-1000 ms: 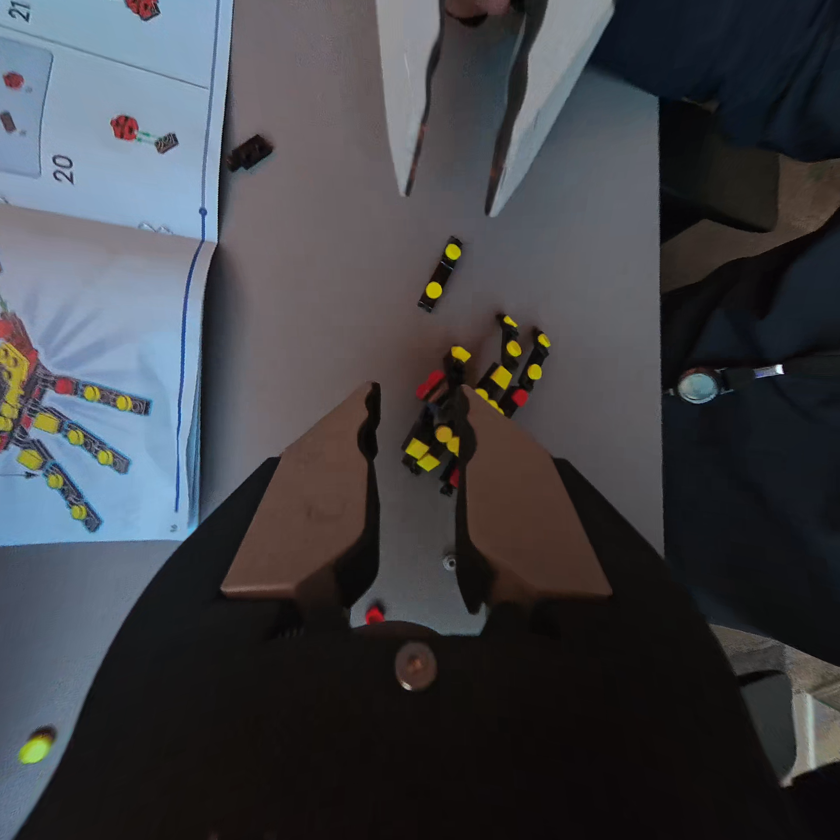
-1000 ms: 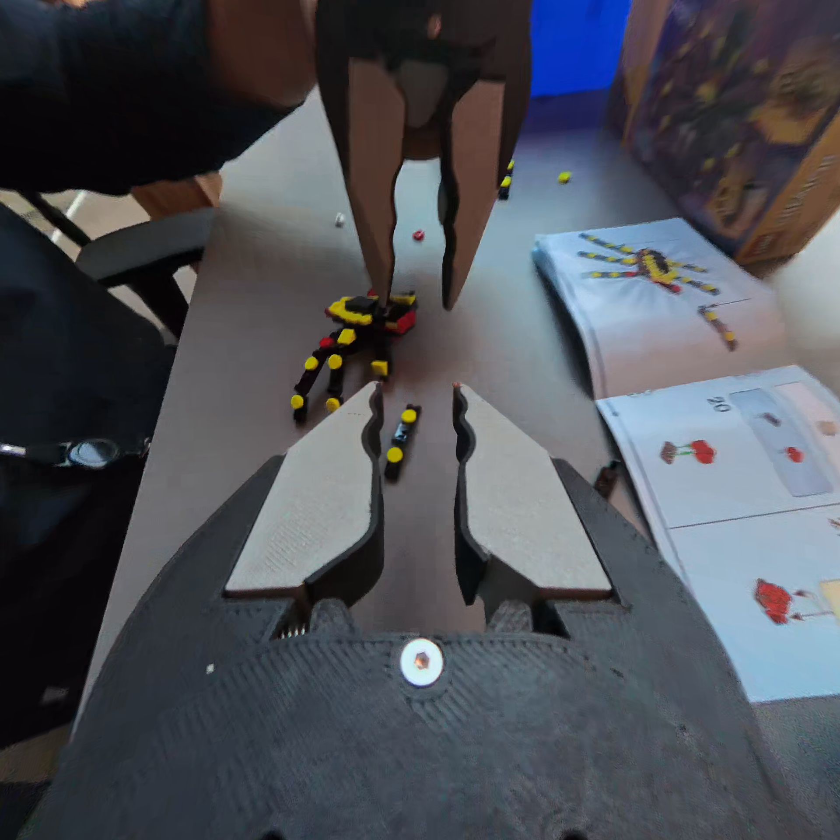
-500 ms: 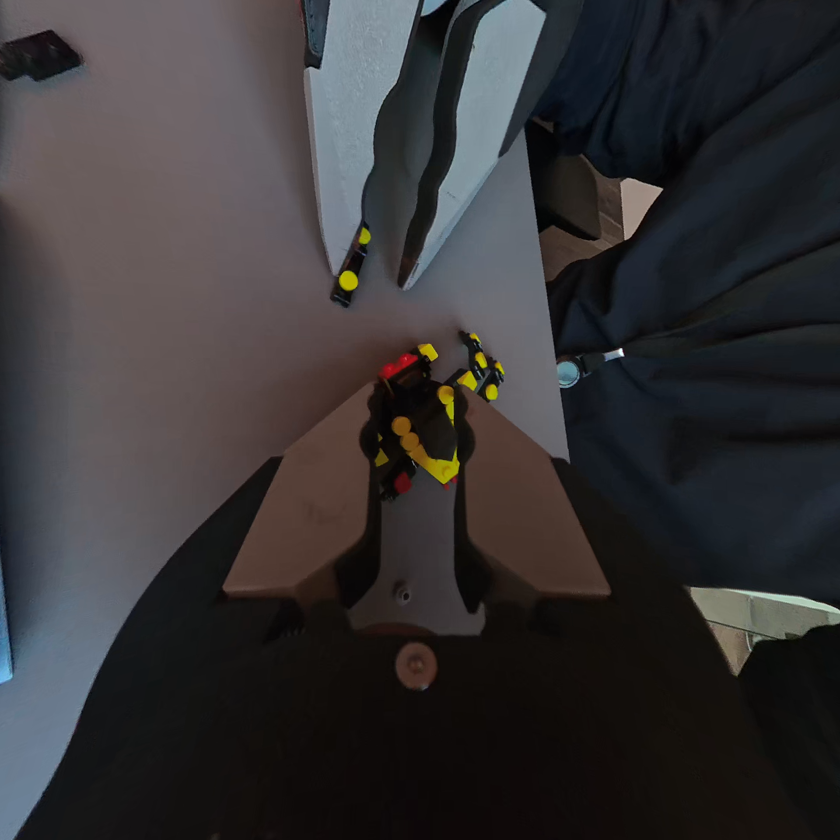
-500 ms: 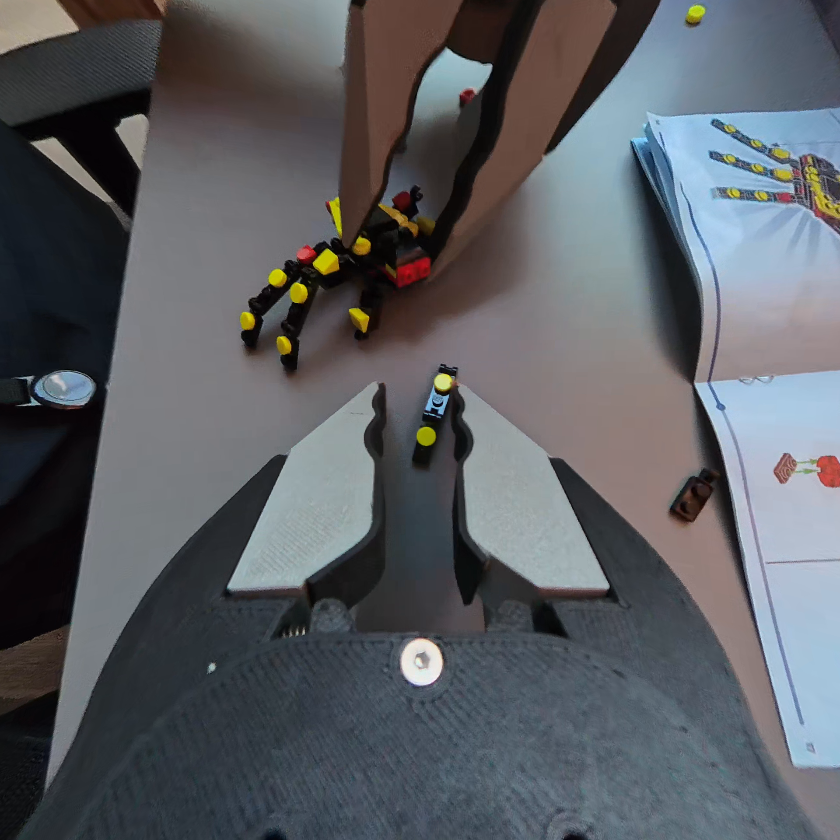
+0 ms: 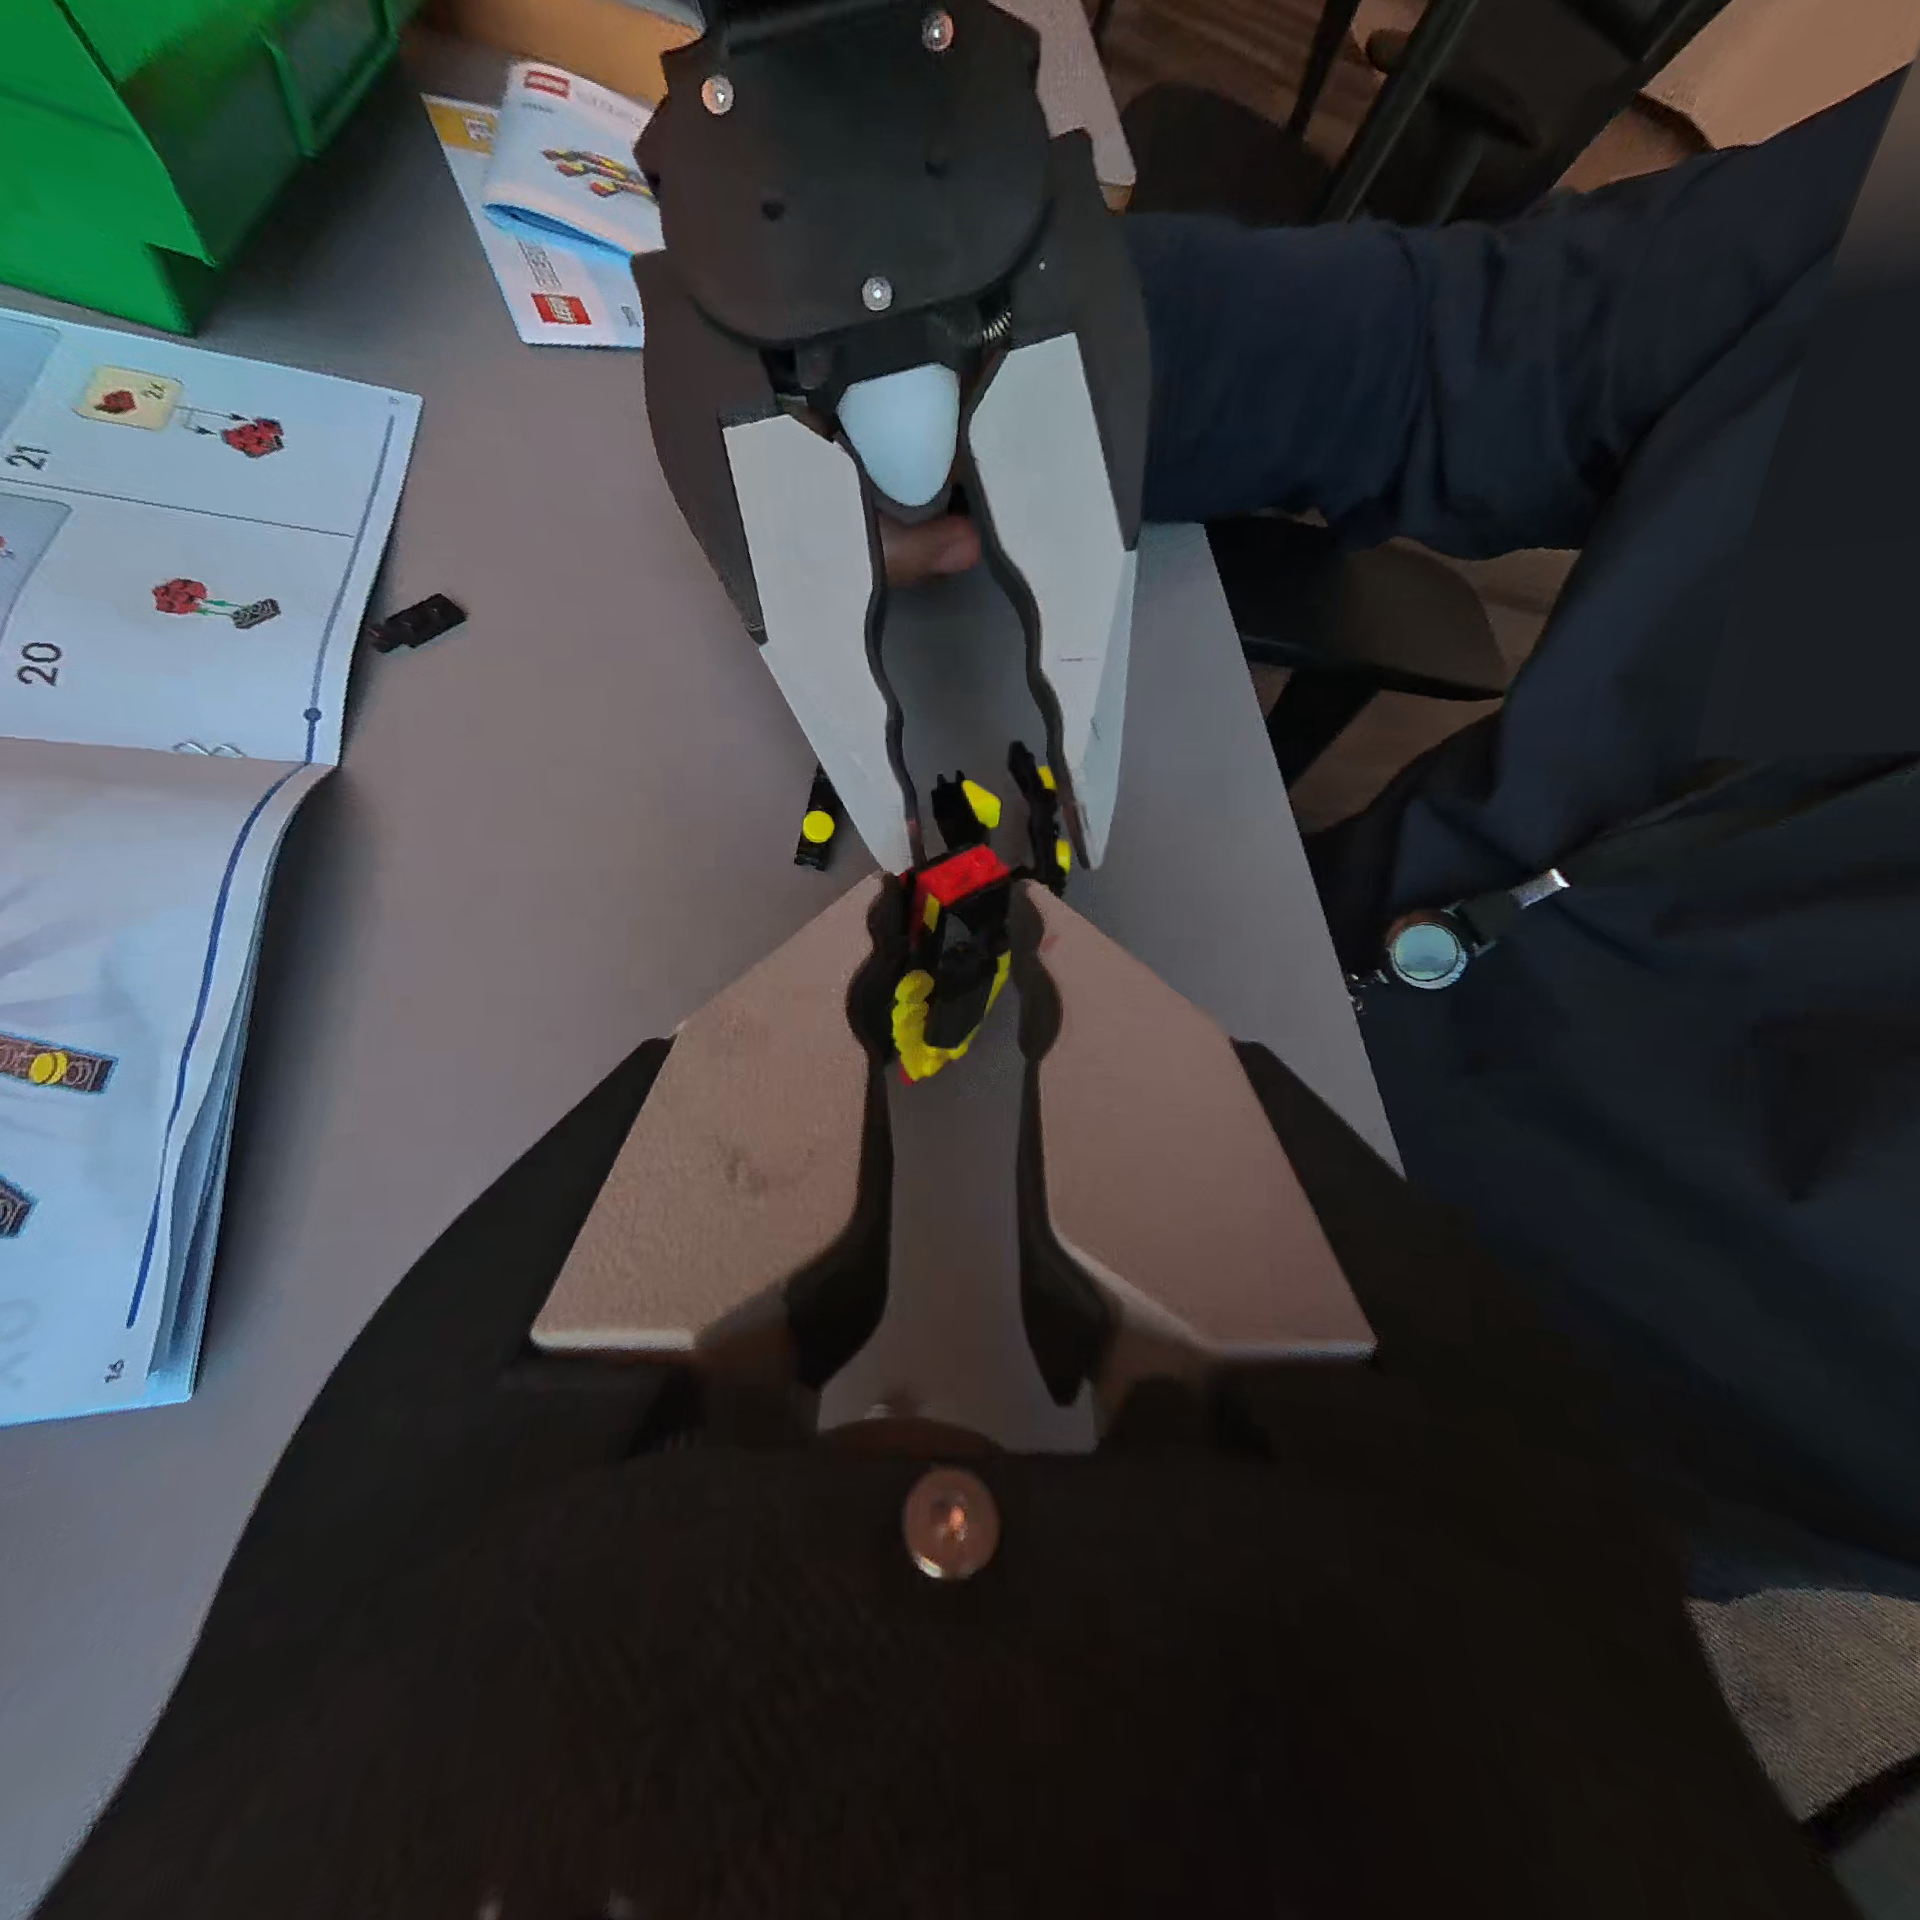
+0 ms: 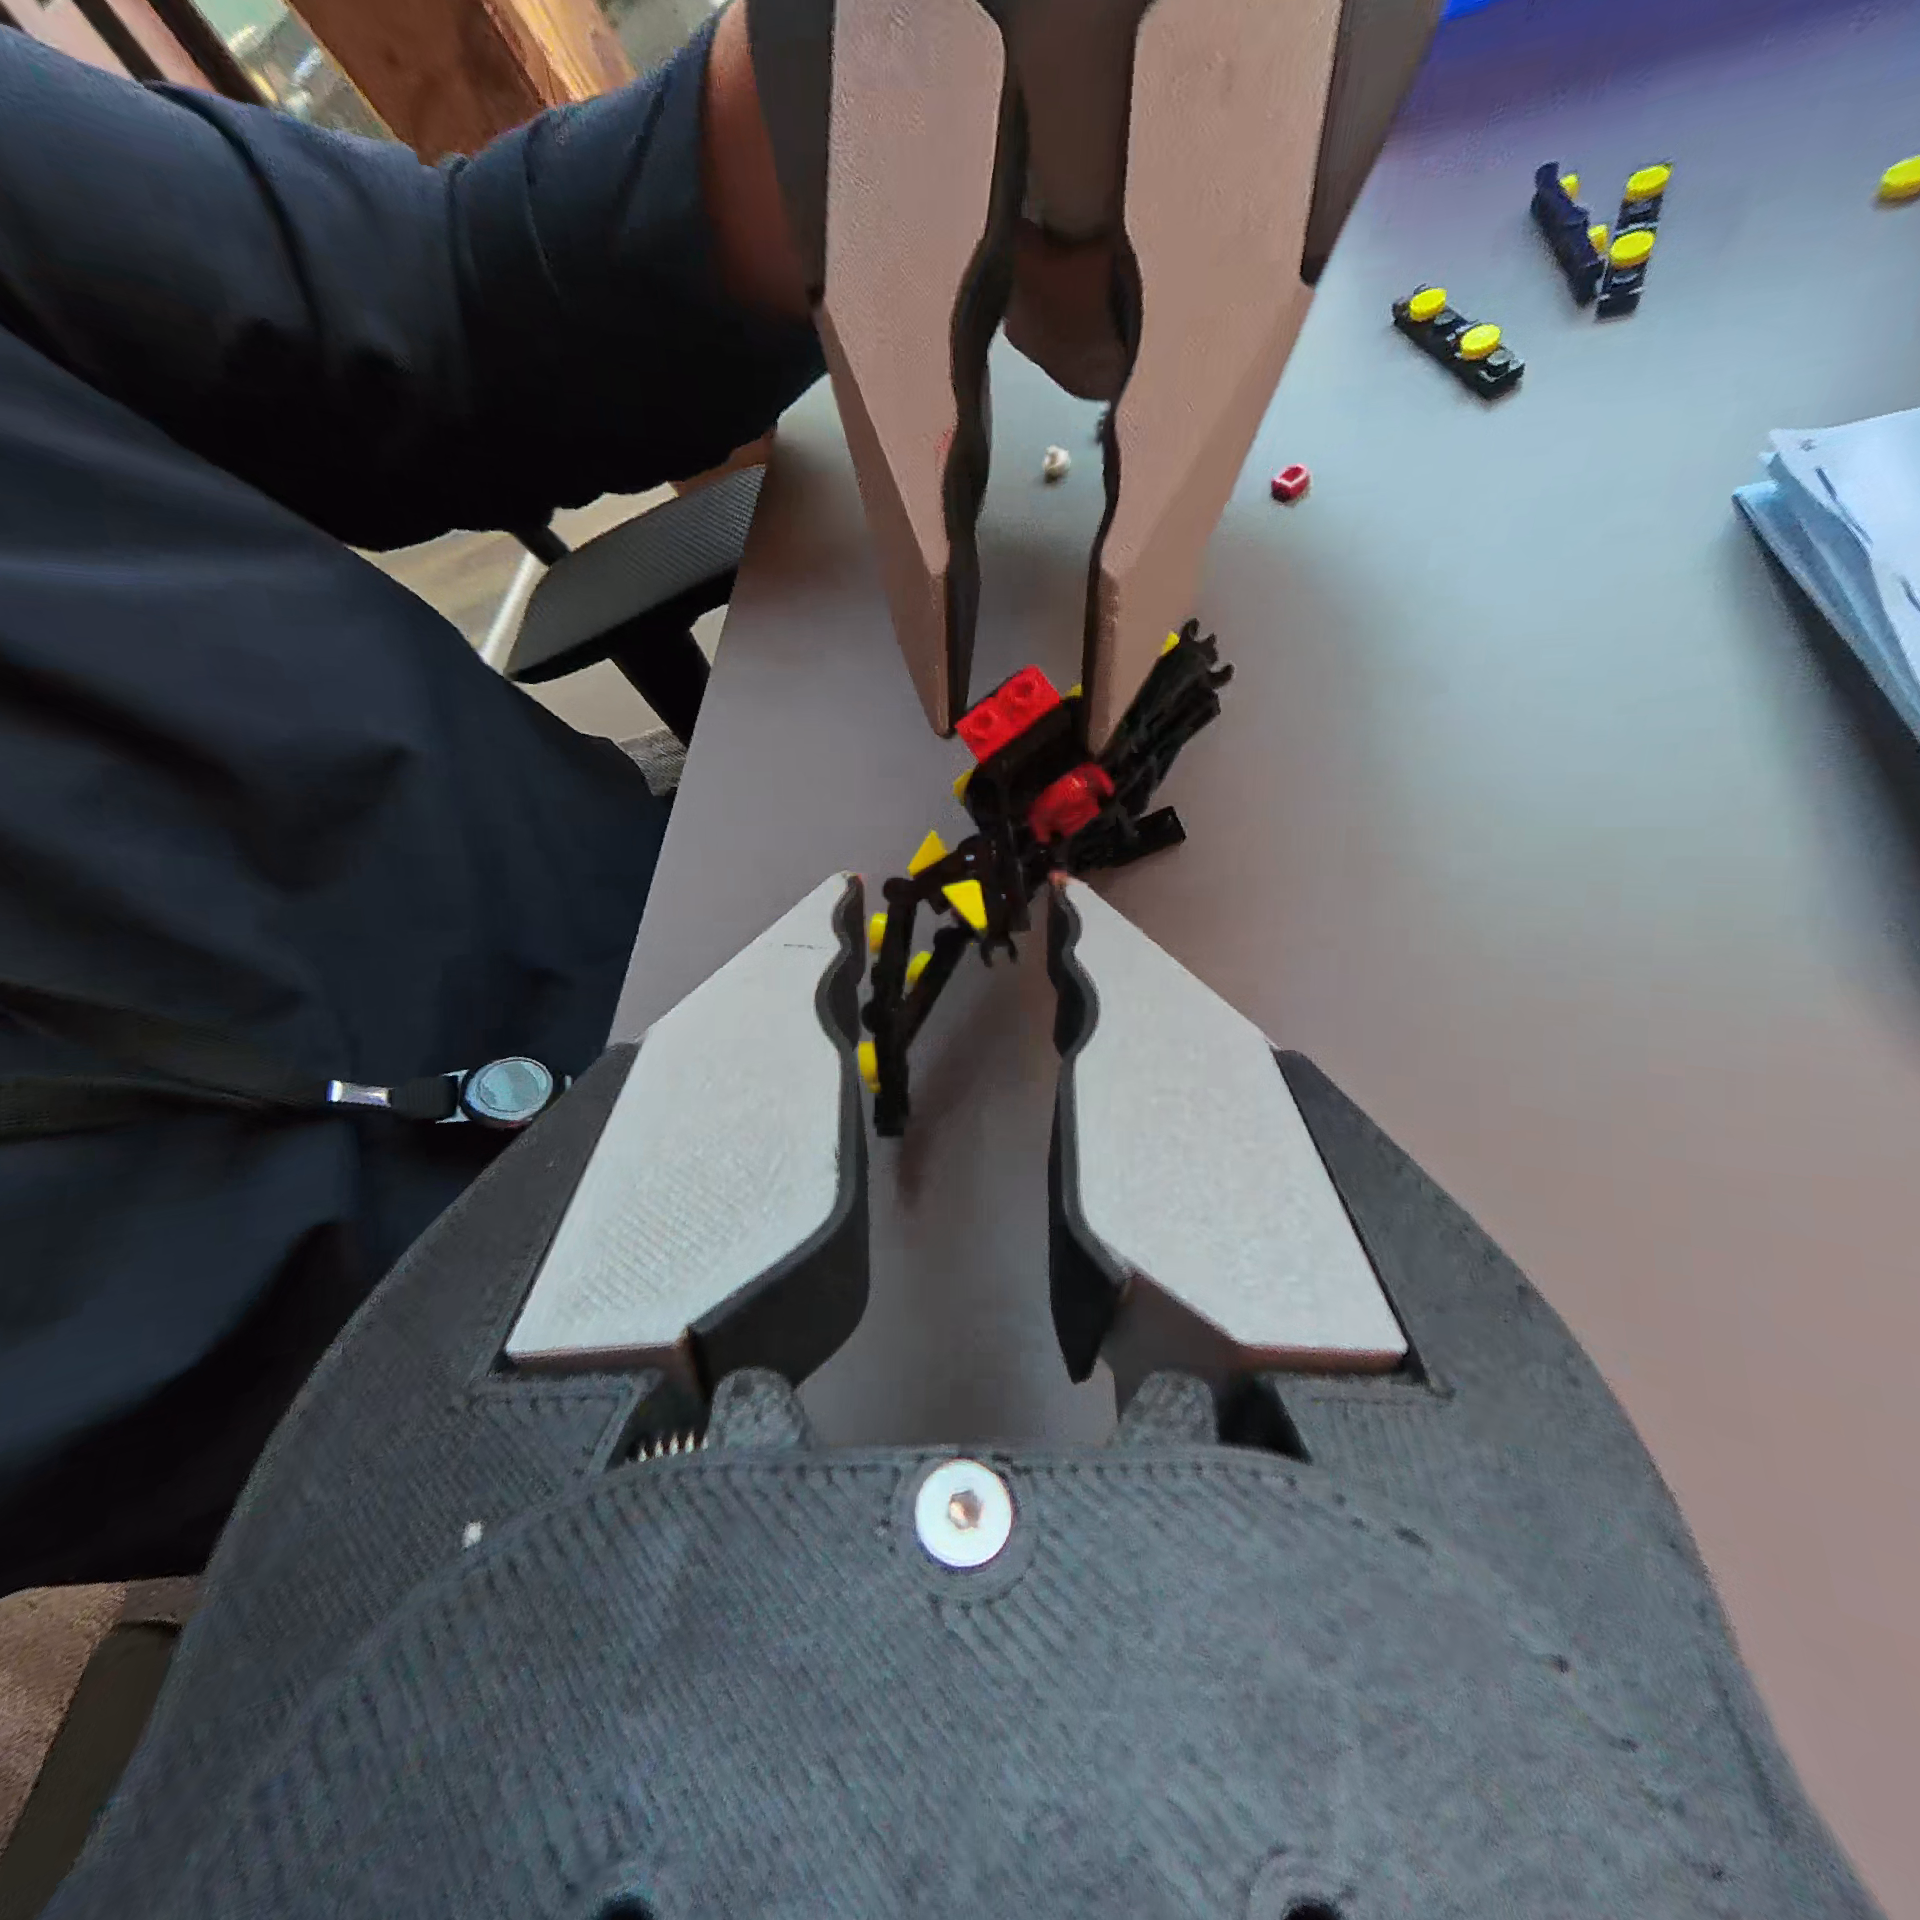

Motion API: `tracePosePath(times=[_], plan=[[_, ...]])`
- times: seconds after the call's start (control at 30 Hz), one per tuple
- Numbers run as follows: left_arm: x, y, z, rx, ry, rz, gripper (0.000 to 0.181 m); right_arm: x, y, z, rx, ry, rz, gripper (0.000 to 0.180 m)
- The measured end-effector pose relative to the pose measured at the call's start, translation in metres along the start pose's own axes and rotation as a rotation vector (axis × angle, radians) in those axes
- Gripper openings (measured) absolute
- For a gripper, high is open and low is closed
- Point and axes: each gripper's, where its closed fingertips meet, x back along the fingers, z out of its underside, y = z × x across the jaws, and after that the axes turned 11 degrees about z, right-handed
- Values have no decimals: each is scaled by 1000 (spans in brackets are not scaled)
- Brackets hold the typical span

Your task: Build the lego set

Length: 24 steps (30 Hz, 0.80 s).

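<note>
My left gripper (image 5: 954, 912), with brown fingers, is shut on the black, yellow and red spider model (image 5: 951, 971) and holds it tilted up off the grey table (image 5: 582, 935). In the right wrist view the left gripper (image 6: 1023, 719) pinches the model's body (image 6: 1029, 774) from above. My right gripper (image 6: 951, 902), with grey fingers, is open, and the model's black and yellow legs (image 6: 902, 997) hang between its fingertips. It also shows in the left wrist view (image 5: 987, 836), facing mine. A loose black leg piece with yellow studs (image 5: 818, 823) lies on the table beside its left finger.
An open instruction booklet (image 5: 156, 644) lies at the left, and a small black piece (image 5: 416, 623) lies beside it. A green bin (image 5: 125, 135) and a smaller booklet (image 5: 566, 208) are behind. More leg pieces (image 6: 1460, 338) and a small red piece (image 6: 1288, 483) lie farther off. The table edge and a person's dark sleeve (image 5: 1455, 364) are at the right. The tips of both grippers are at nearly the same place. The small black piece (image 5: 416, 623) is about 15 centimetres from both grippers' fingertips.
My left gripper has closed on the spider model and tilted it up off the table. My right gripper has left the loose leg piece and moved over to the model's legs.
</note>
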Motion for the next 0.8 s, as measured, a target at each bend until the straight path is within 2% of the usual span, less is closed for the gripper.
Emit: tracePosePath(times=[0.17, 0.37, 0.4, 0.47, 0.67, 0.8], plan=[[-1, -2, 5, 0, 15, -35, 16, 0, -2, 1, 17, 4, 11, 23], [4, 12, 0, -5, -13, -187, 15, 6, -13, -4, 113, -31, 137, 32], [5, 15, -1, -8, -24, -219, 12, 7, -14, -3, 124, -24, 150, 26], [9, 21, -2, -5, -37, -278, 12, 8, -18, -3, 135, -27, 188, 28], [6, 20, -2, -47, -38, -297, 12, 10, -25, -2, 86, -25, 191, 11], [10, 15, -13, -57, -38, -251, 29, 9, -24, -1, 86, -20, 178, 10]])
